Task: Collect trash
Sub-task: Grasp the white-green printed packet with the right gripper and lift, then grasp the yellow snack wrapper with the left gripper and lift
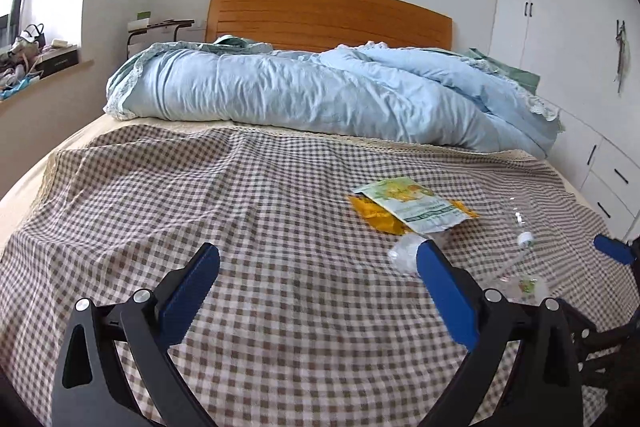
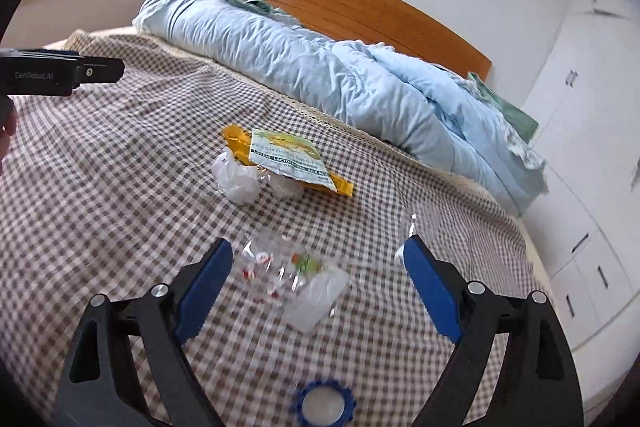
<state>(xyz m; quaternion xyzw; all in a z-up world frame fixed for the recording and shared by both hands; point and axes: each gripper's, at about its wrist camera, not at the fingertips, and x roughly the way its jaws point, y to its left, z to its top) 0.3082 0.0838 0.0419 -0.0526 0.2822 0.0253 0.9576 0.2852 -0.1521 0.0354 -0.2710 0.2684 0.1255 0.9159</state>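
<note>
Your right tongs (image 2: pixel 318 259) gape wide, empty, above a clear wrapper (image 2: pixel 296 275) lying flat on the checked bed (image 2: pixel 120 187), long axis near-right to far-left. Left tongs (image 1: pixel 318 259) wide open, empty.

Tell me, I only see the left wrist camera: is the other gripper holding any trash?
Observer: No. The right gripper has open jaws; a clear wrapper lies on the checked sheet between them, not pinched.
Operator: What's half hidden behind my jaw?
Observer: A crumpled white plastic bag, right beside the yellow packet.
Operator: Any words on the green packet?
Observer: Yes, it reads FRESH DUCK EGG.
</note>
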